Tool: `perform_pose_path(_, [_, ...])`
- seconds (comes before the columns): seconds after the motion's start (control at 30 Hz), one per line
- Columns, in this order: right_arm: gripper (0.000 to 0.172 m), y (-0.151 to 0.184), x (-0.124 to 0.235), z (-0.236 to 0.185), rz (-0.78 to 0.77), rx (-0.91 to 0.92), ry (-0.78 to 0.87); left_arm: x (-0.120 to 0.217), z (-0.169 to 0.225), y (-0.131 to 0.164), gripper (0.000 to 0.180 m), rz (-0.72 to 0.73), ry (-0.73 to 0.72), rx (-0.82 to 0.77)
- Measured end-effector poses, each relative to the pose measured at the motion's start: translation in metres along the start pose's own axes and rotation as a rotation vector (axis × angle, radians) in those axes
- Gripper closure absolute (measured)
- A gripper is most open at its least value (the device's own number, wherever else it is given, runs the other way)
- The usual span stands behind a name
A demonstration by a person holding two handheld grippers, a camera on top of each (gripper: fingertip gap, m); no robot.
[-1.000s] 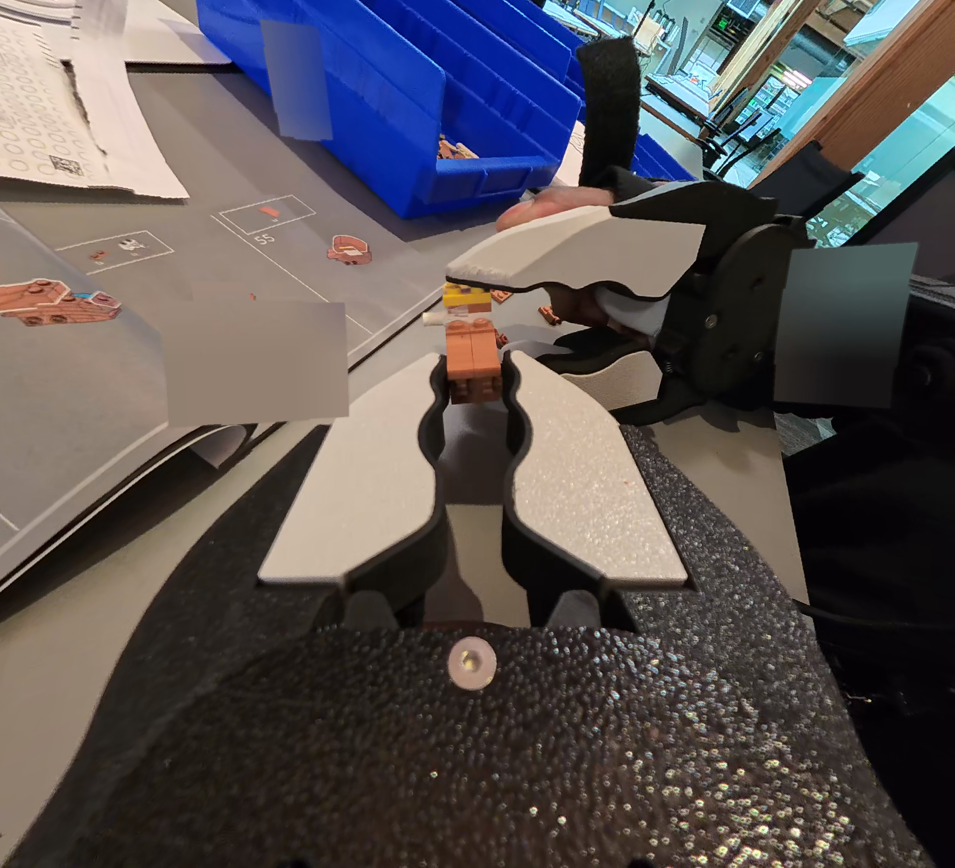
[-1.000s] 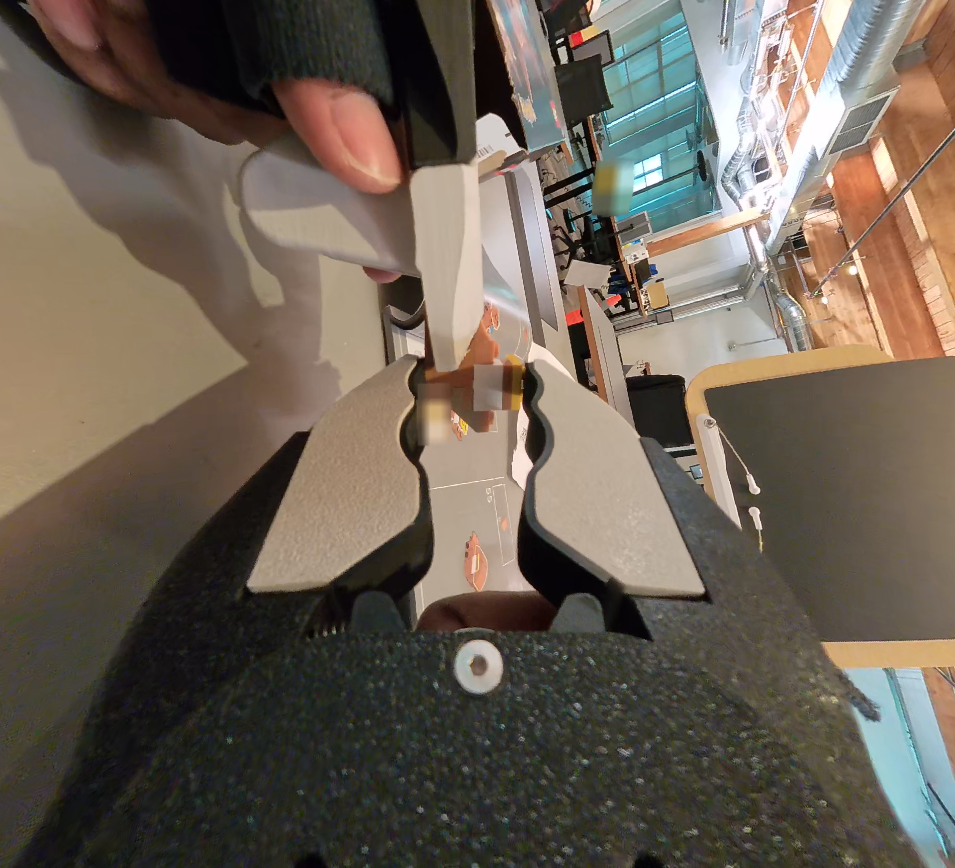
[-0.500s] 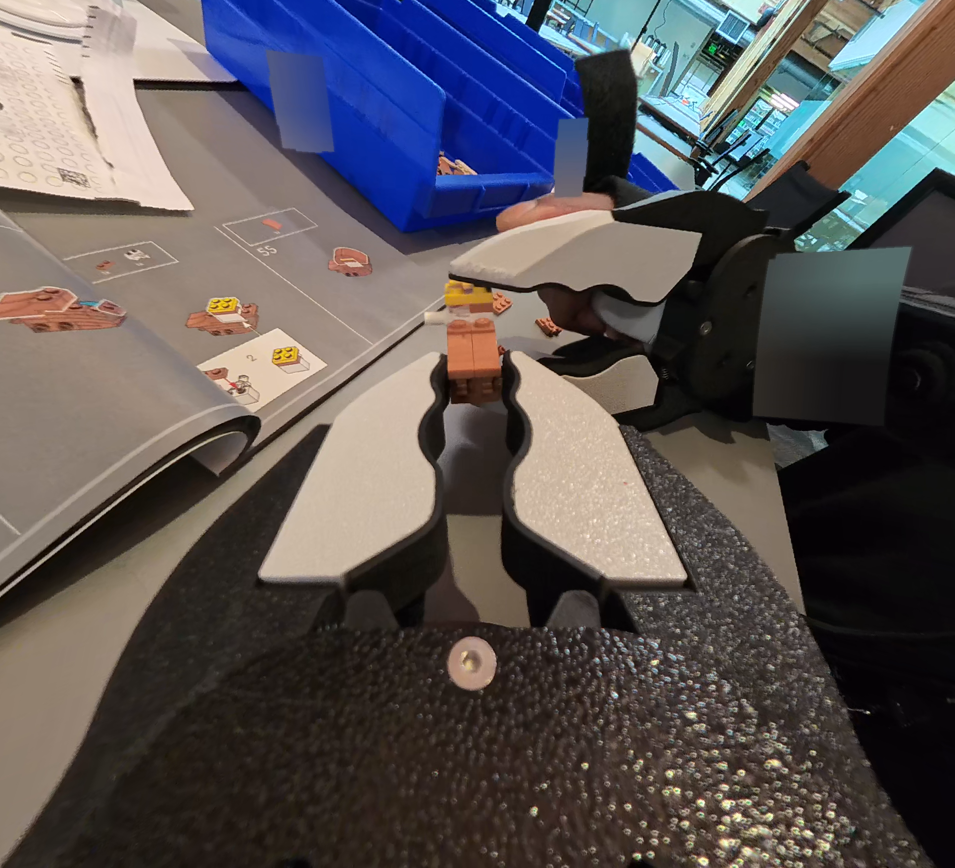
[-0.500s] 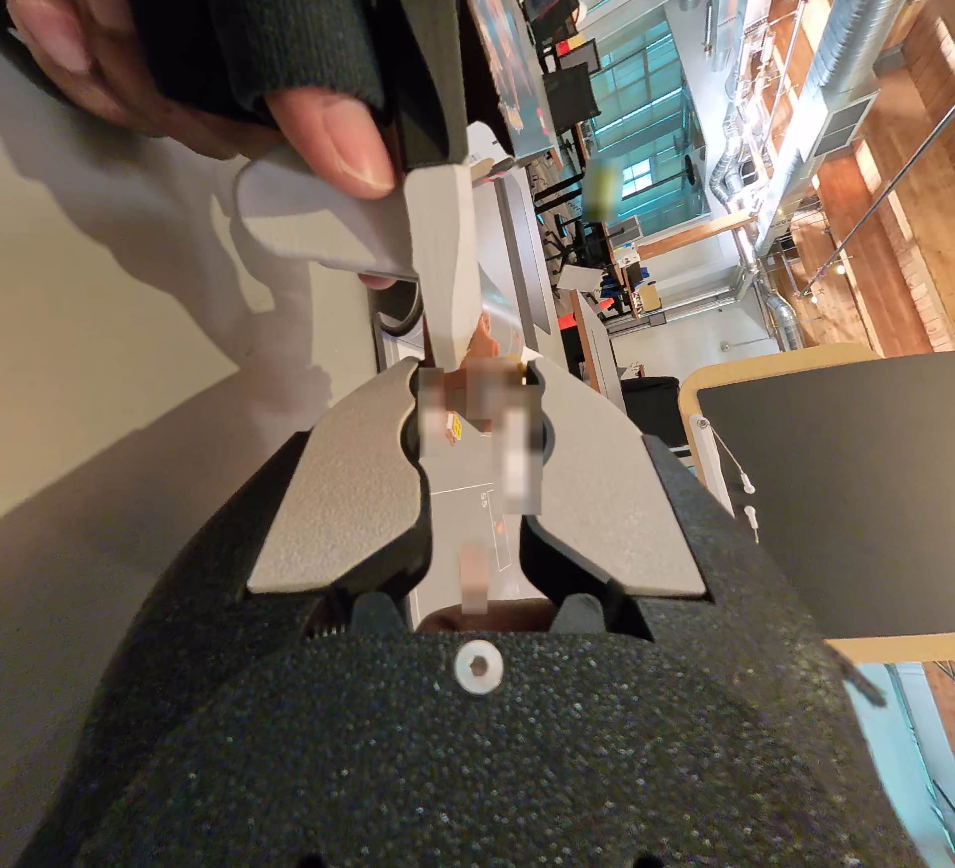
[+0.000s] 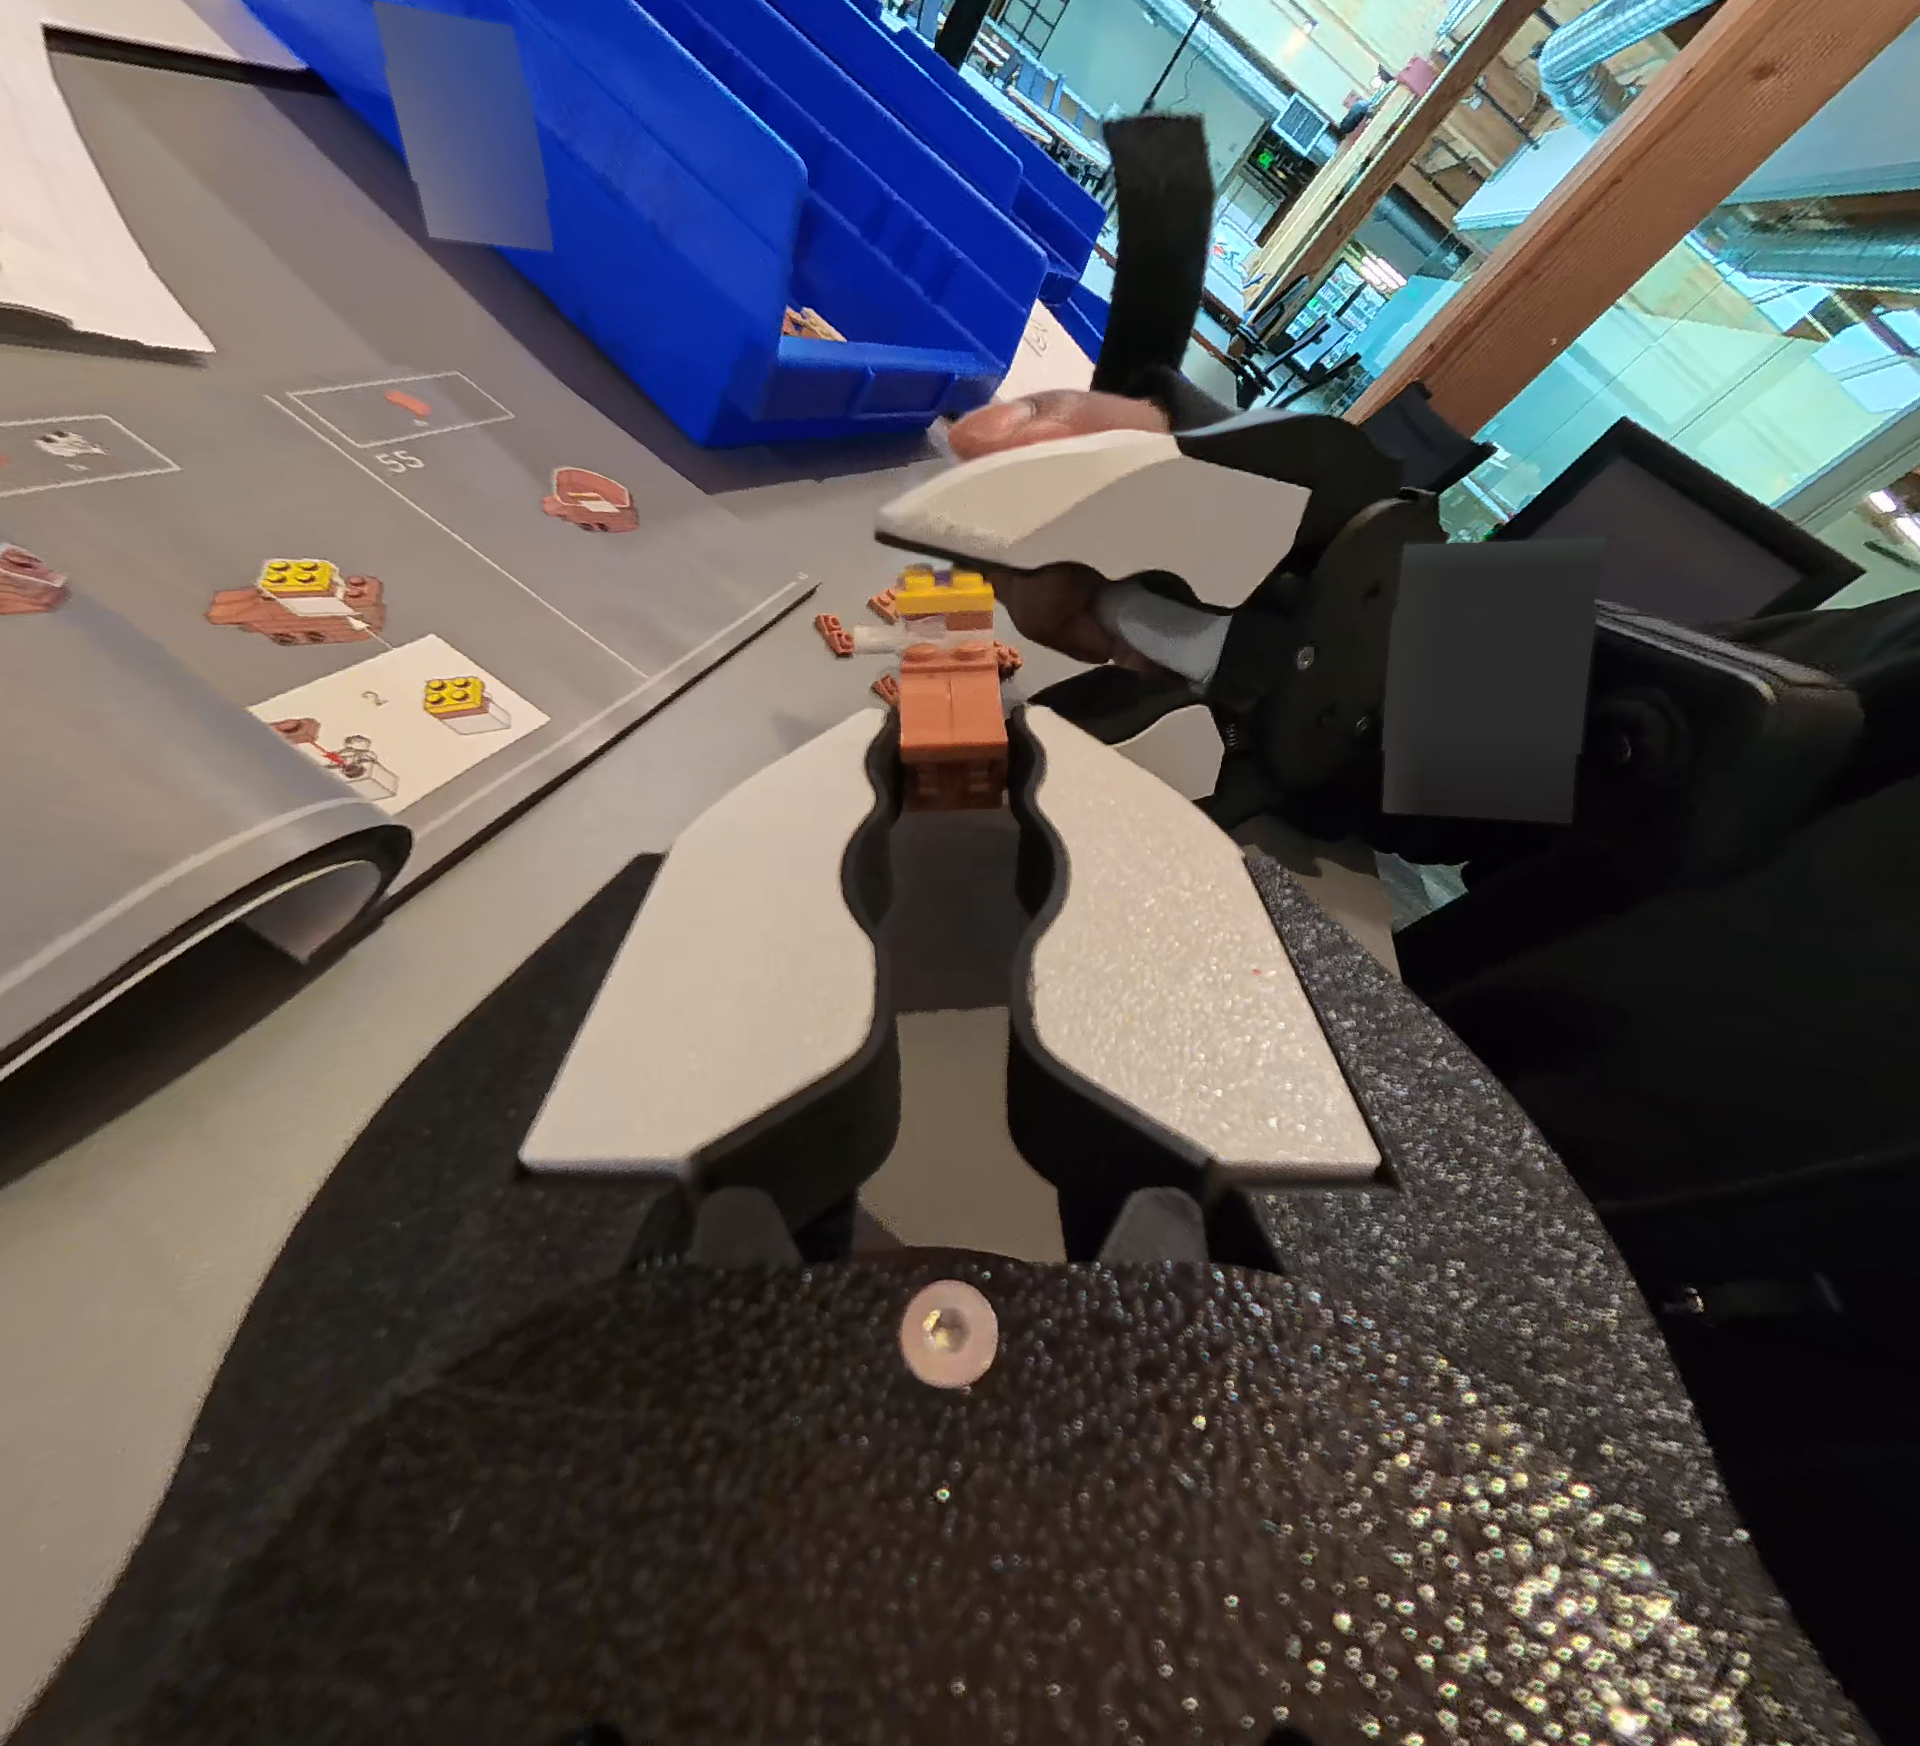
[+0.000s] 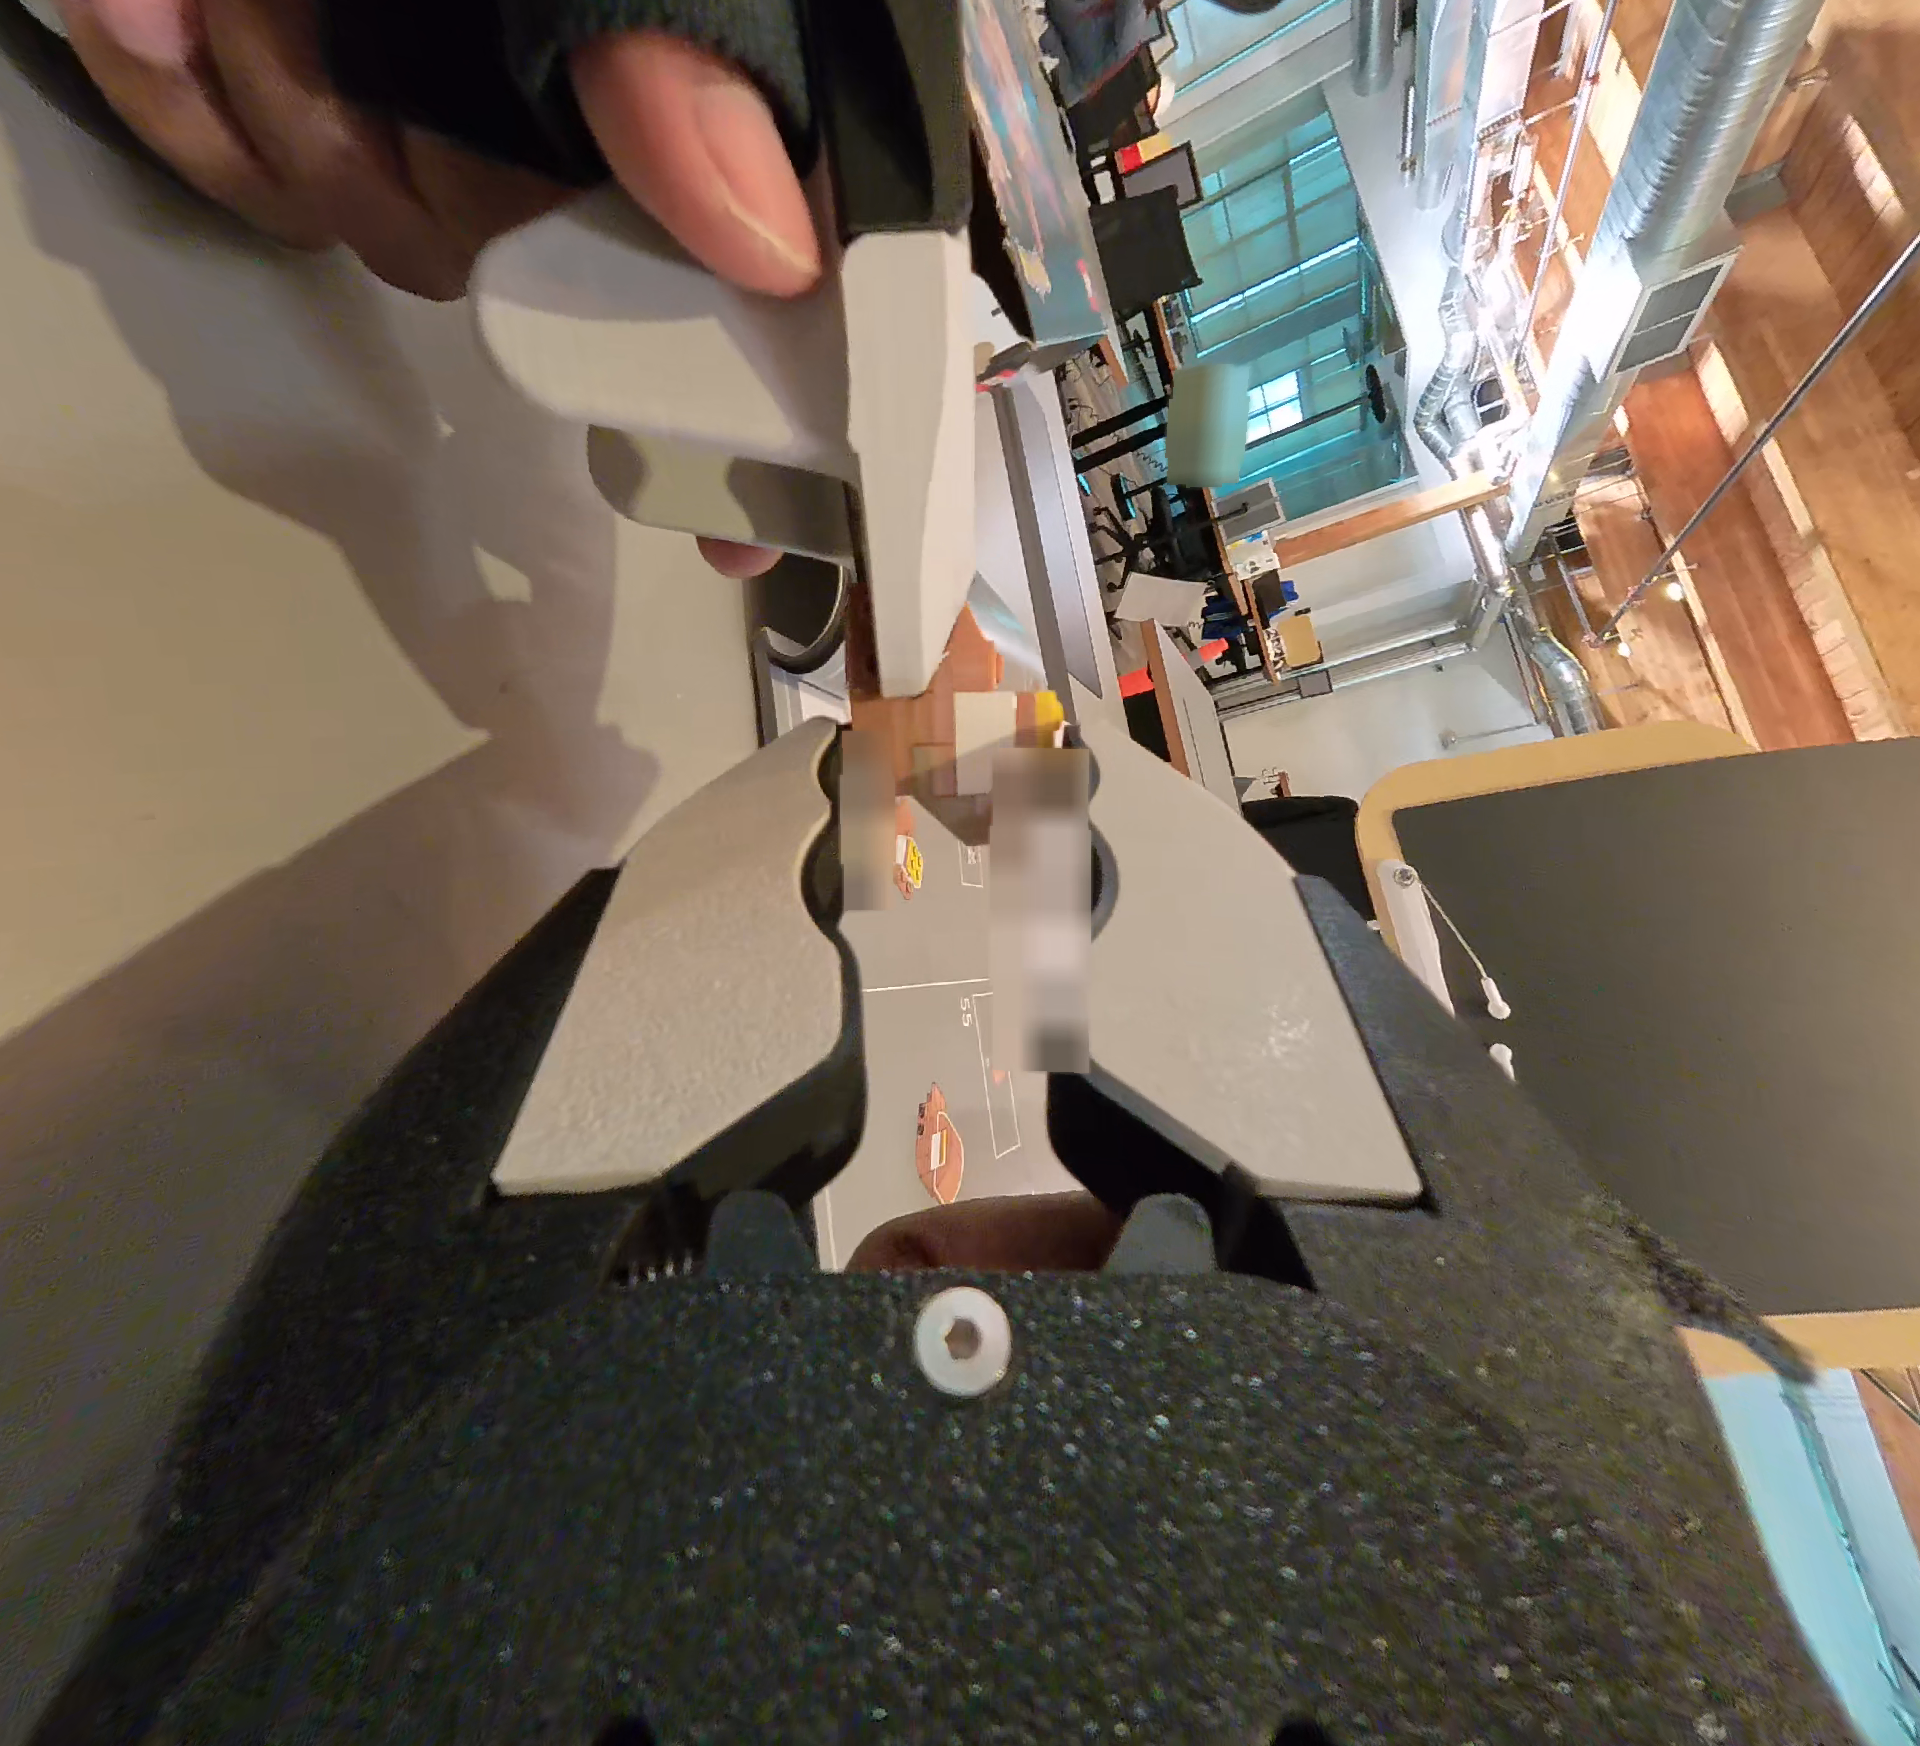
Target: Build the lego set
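Left gripper (image 5: 951, 751): narrowly open, pads pressed on brown brick stack (image 5: 953, 720).
Right gripper (image 6: 961, 761): wider, straddling the stack's yellow brick (image 5: 943, 593); contact unclear.
Risk: sideways force could pop the yellow brick off, dropping it onto desk (image 5: 665, 761).

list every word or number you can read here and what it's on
Writing is not quoted here; it stands on these.
Open grey instruction booklet: printed numerals by its step boxes.
White paper sheet at far left: too blurred to read.

Bins (image 5: 665, 169) behind open booklet (image 5: 312, 616) at left (on table (image 5: 208, 1208)), brick stack (image 5: 951, 709) seemingly beside booklet's right edge
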State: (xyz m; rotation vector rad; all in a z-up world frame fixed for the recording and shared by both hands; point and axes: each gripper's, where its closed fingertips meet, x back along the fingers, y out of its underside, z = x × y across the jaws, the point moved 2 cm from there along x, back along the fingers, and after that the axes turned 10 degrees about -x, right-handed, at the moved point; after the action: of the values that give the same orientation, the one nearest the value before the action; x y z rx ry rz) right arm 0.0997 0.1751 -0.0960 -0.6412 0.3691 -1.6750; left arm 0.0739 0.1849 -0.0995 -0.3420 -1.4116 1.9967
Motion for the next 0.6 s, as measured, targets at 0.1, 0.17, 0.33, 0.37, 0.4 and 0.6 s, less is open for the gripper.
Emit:
perform_pose_path(0.1, [0.134, 0.0011, 0.0008, -0.0005, -0.003, 0.01, -0.019, -0.0011, 0.0006, 0.0014, 0.162, -0.009, -0.001, -0.007])
perform_pose_path(0.17, [0.135, 0.0016, 0.0012, -0.0007, -0.01, 0.012, -0.029, -0.0018, 0.0009, 0.002, 0.162, -0.014, -0.005, -0.016])
perform_pose_path(0.33, [0.135, 0.0025, 0.001, -0.0008, -0.033, 0.012, -0.035, -0.0024, 0.0008, 0.0022, 0.162, -0.014, -0.013, -0.019])
perform_pose_path(0.37, [0.135, 0.0024, 0.001, -0.0007, -0.034, 0.017, -0.03, -0.0023, 0.0007, 0.0022, 0.162, -0.013, -0.013, -0.019])
perform_pose_path(0.4, [0.135, 0.0023, 0.0009, -0.0006, -0.034, 0.025, -0.026, -0.0022, 0.0007, 0.0019, 0.162, -0.011, -0.013, -0.019])
perform_pose_path(0.6, [0.136, 0.0034, -0.0002, -0.0012, -0.048, 0.079, -0.005, -0.0026, -0.0007, 0.0033, 0.162, -0.02, -0.029, -0.02])
